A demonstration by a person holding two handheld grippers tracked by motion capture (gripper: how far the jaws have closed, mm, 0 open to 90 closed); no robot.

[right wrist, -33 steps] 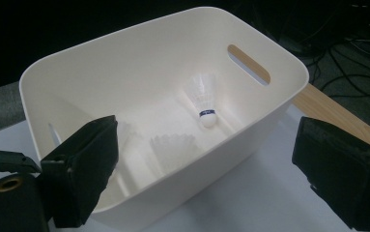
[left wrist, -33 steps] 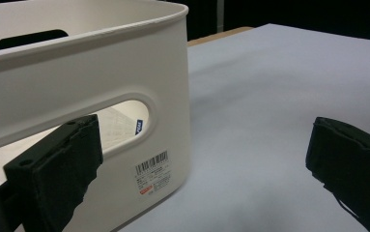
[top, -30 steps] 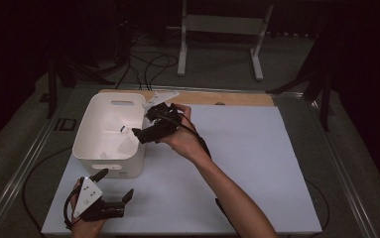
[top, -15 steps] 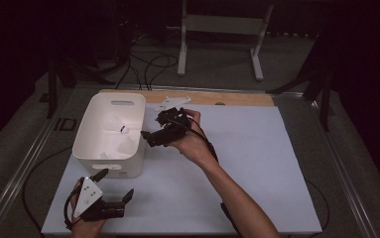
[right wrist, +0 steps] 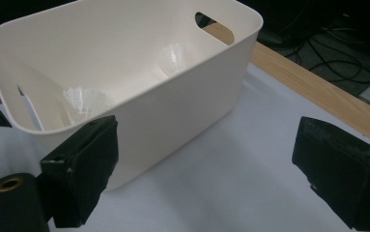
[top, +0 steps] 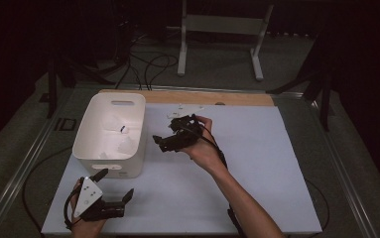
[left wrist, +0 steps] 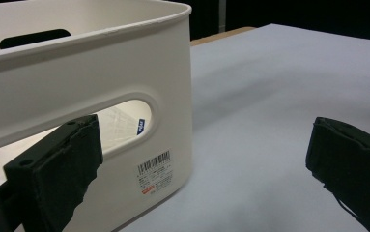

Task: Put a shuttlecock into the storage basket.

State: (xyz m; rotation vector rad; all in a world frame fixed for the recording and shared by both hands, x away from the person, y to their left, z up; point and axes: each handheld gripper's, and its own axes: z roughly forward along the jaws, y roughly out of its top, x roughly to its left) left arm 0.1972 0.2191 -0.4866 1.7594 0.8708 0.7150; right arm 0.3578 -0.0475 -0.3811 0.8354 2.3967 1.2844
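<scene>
Right hand-held gripper (top: 163, 143) now outside bin (top: 134, 148)

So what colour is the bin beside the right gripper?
Off-white, a creamy plastic bin; the right gripper view shows it best.

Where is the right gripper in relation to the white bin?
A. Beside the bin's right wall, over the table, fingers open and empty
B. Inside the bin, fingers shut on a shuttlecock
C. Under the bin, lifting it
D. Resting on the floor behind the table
A: in the high view the right gripper is over the white table beside the white bin, and its own view shows the fingers wide apart with nothing between them.
</scene>
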